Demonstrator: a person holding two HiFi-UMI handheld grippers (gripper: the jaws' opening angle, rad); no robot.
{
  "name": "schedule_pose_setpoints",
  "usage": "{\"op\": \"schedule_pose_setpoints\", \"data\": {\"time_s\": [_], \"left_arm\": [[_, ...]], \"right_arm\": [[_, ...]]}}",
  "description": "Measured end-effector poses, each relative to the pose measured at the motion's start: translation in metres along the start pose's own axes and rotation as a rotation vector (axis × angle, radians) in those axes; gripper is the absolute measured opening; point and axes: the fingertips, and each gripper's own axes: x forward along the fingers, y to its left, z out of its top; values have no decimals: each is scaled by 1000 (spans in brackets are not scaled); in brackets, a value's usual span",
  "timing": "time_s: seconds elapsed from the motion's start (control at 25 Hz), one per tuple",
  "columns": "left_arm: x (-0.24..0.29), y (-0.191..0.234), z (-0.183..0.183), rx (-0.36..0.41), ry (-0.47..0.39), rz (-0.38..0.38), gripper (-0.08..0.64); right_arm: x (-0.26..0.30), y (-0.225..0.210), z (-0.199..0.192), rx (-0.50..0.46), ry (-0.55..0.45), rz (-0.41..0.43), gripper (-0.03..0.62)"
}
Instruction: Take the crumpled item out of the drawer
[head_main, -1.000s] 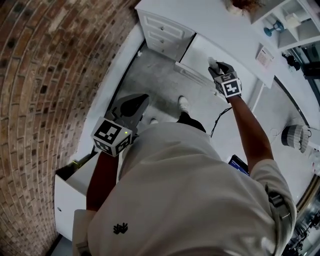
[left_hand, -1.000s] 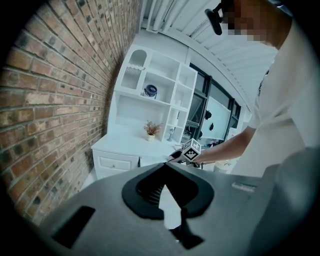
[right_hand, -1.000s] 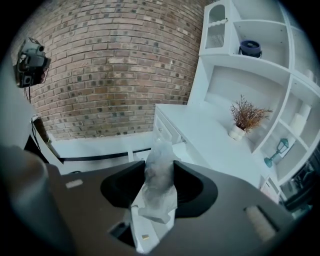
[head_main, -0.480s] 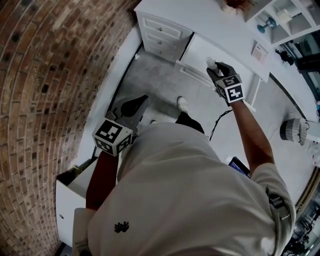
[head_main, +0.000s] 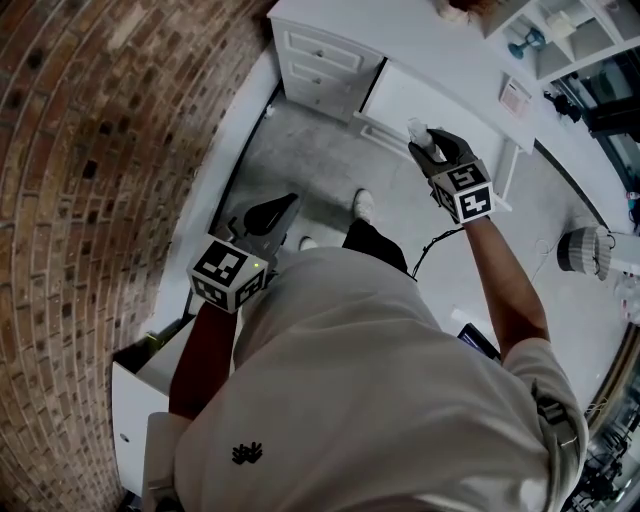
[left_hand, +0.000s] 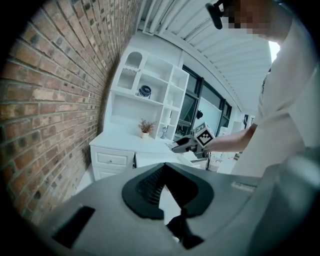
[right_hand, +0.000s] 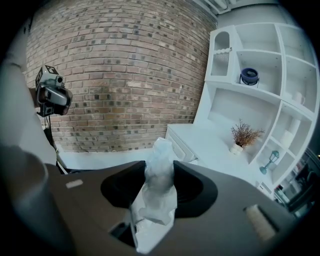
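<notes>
The crumpled white item (right_hand: 159, 176) stands up between the jaws of my right gripper (right_hand: 160, 172), which is shut on it. In the head view this right gripper (head_main: 428, 145) is held out at arm's length over the white desk (head_main: 440, 45), the crumpled item (head_main: 418, 129) poking past its tips. My left gripper (head_main: 268, 214) hangs low by my left side over the grey floor, its jaws shut with nothing in them. The left gripper (left_hand: 162, 167) looks toward the desk. An open white drawer (head_main: 150, 362) shows at the lower left, beside my left arm.
A brick wall (head_main: 90, 150) runs along the left. The desk has a bank of small drawers (head_main: 320, 62). White shelves (right_hand: 250, 75) hold a blue pot (right_hand: 249, 76), and a dried plant (right_hand: 242, 136) stands on the desk. A shoe (head_main: 367, 207) and a cable (head_main: 440, 240) are on the floor.
The right gripper has stayed closed on the crumpled item and has drifted slightly nearer to me. The left gripper has hardly moved.
</notes>
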Motion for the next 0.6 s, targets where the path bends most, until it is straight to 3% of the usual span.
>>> {"op": "schedule_pose_setpoints", "data": {"time_s": [0.6], "left_arm": [[-3,-7,-19,22,35,-28,3]], "right_arm": [[-35,44,23,-10,-54,24,187]]}}
